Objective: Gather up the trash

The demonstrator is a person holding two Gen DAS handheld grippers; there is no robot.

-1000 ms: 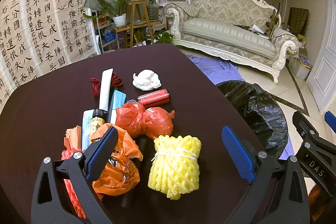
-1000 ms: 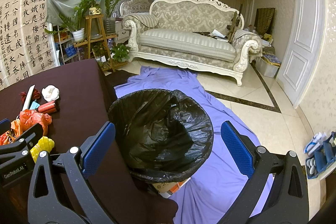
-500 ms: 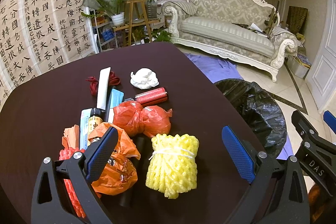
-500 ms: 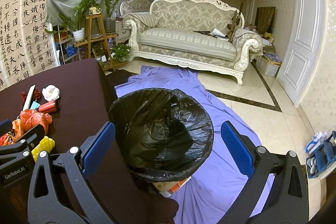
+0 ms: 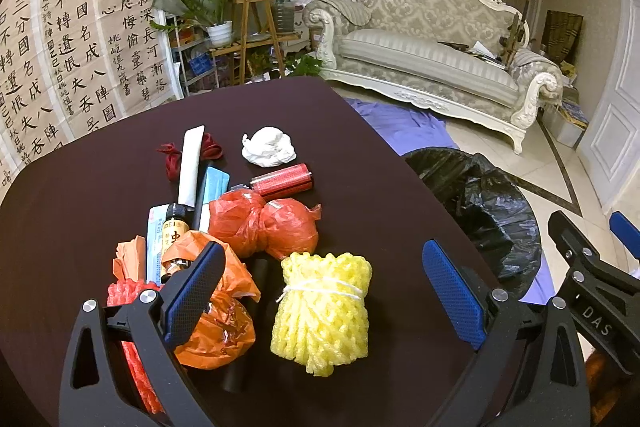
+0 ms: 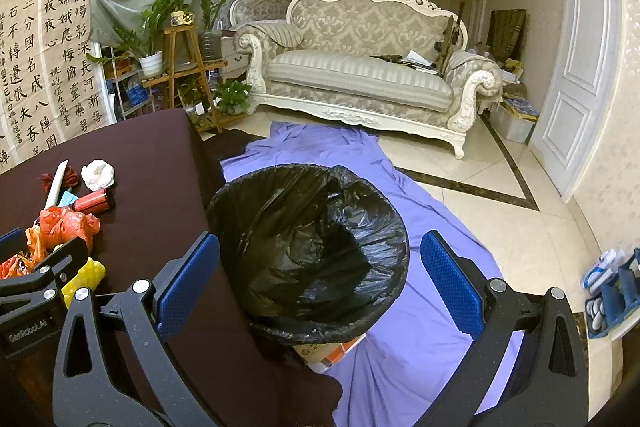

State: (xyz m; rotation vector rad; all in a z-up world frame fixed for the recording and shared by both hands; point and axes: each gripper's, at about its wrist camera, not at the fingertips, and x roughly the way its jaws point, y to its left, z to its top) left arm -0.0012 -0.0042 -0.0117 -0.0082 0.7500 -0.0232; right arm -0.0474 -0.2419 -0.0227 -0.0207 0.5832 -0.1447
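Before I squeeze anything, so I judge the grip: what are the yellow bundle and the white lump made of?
Yellow bundle: looks like soft foam netting, matte, open mesh cells, tied with white string. White lump: probably crumpled tissue or paper, matte and creased.

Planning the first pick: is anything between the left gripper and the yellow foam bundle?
Nothing visible. The left gripper is open with the yellow foam bundle lying between its fingers. The orange bag sits beside it, behind the left finger.
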